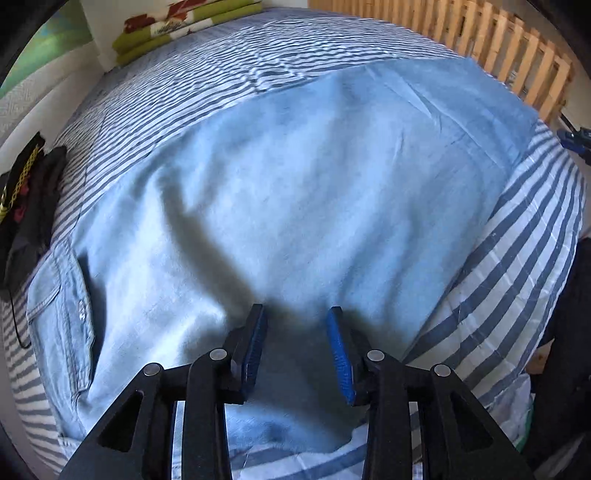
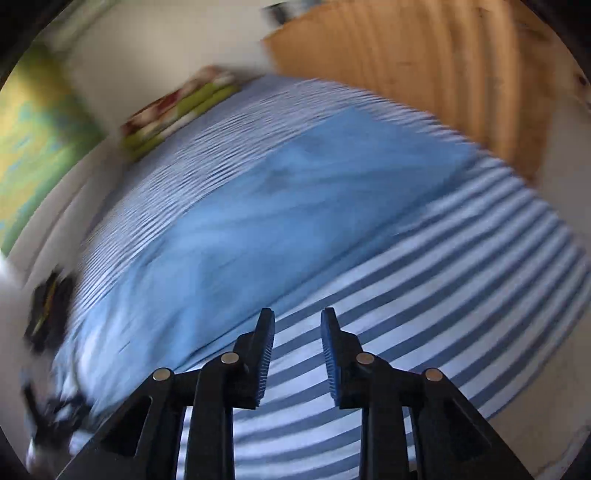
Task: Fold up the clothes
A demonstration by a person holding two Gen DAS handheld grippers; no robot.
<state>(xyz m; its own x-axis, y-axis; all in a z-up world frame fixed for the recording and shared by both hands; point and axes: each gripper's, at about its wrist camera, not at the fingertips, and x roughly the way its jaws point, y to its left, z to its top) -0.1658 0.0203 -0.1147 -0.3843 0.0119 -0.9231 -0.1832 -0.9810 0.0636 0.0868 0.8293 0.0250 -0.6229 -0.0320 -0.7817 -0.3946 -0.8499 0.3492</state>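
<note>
Light blue denim garment (image 1: 295,206) lies spread flat on a bed with a blue-and-white striped cover (image 1: 517,266). It covers most of the middle of the bed; a pocket and a button at its near left edge show in the left wrist view.

Left tool (image 1: 296,314): points steeply down over the near edge of the garment, jaws partly apart, blue pads (image 1: 256,343) clear, nothing between them. Its shadow falls on the cloth just ahead.

Right tool (image 2: 297,317): view blurred. Jaws stand narrowly apart and empty, over bare striped cover, just right of the garment's near edge (image 2: 258,221).

Far left: folded green patterned cloth (image 1: 177,33). Left edge: dark bundle (image 1: 29,199). Far right: wooden slats (image 1: 480,40).
</note>
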